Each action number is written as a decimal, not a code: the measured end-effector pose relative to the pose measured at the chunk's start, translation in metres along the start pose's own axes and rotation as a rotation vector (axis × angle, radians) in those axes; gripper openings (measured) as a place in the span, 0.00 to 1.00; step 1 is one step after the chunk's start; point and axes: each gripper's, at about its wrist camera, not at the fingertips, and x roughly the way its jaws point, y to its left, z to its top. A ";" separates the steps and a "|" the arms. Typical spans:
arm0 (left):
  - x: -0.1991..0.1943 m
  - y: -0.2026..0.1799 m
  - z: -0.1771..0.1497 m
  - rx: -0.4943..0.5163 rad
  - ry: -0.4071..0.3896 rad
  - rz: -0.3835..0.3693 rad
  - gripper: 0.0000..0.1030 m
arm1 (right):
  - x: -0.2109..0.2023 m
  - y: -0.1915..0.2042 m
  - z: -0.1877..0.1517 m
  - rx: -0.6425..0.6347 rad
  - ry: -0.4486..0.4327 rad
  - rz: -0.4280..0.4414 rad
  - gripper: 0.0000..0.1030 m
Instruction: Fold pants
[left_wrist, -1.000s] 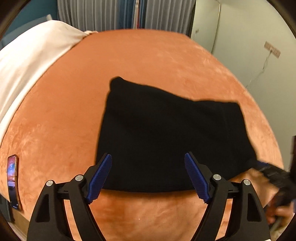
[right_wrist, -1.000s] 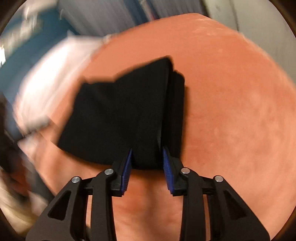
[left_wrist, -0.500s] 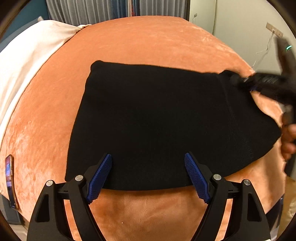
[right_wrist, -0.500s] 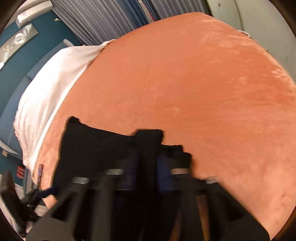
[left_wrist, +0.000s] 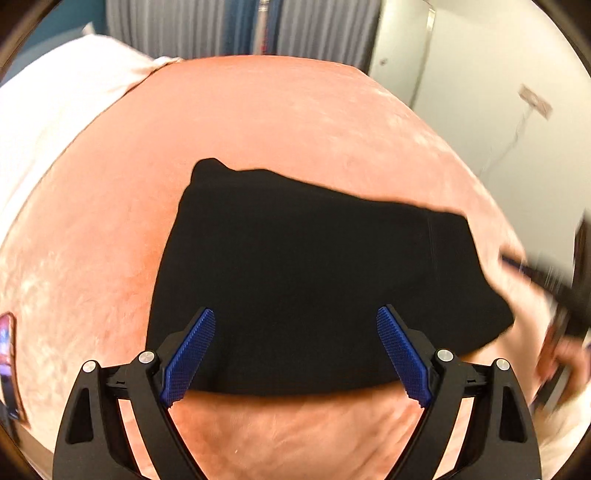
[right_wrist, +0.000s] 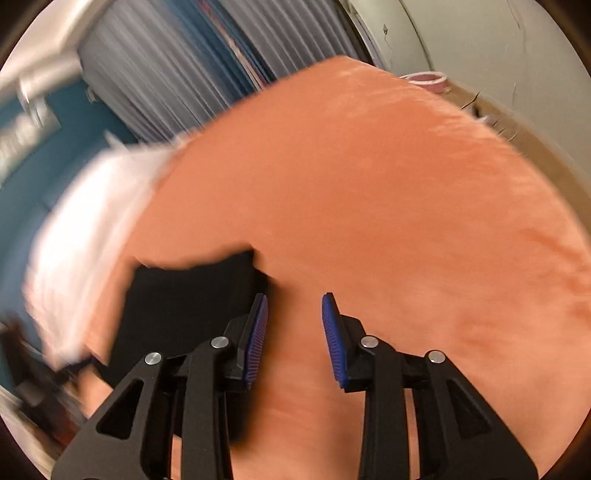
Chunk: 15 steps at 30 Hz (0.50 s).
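Pants (left_wrist: 321, 284) lay on the orange bed (left_wrist: 295, 122), folded to a compact black block, near edge toward me. Far left corner stuck up a little; right edge ran slanted rather than square.

My left claw (left_wrist: 295, 354) hung over the near edge, jaws spread wide and just opened further, pads (left_wrist: 192, 354) clear of the cloth with nothing pinched between them. I judged it was held there to watch the fold settle and to be ready to press the edge flat.

My right claw (right_wrist: 295, 339) sat just off the right side of the pants (right_wrist: 188, 306), over bare bed (right_wrist: 406, 206). Jaws stood partly spread, just opened, nothing between them. The left pad was close by the cloth edge; touching or not, I could not tell through the blur. From the left view it showed only as a dark smear at the right. I took it that the corner had been let go.

White bedding (left_wrist: 55, 122) covered the far left of the bed. A phone (left_wrist: 9, 362) lay at the near left edge.

By my reckoning the fold was near done; what remained was squaring the slanted right edge.
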 end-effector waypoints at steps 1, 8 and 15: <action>0.003 -0.001 0.004 -0.010 0.006 0.001 0.84 | 0.005 0.009 -0.003 -0.033 0.018 0.019 0.29; 0.025 -0.033 0.011 0.019 0.062 0.023 0.85 | 0.003 0.071 -0.008 -0.197 0.069 0.210 0.29; 0.048 -0.044 0.012 0.026 0.097 0.023 0.85 | 0.029 0.074 -0.001 -0.234 0.173 0.228 0.27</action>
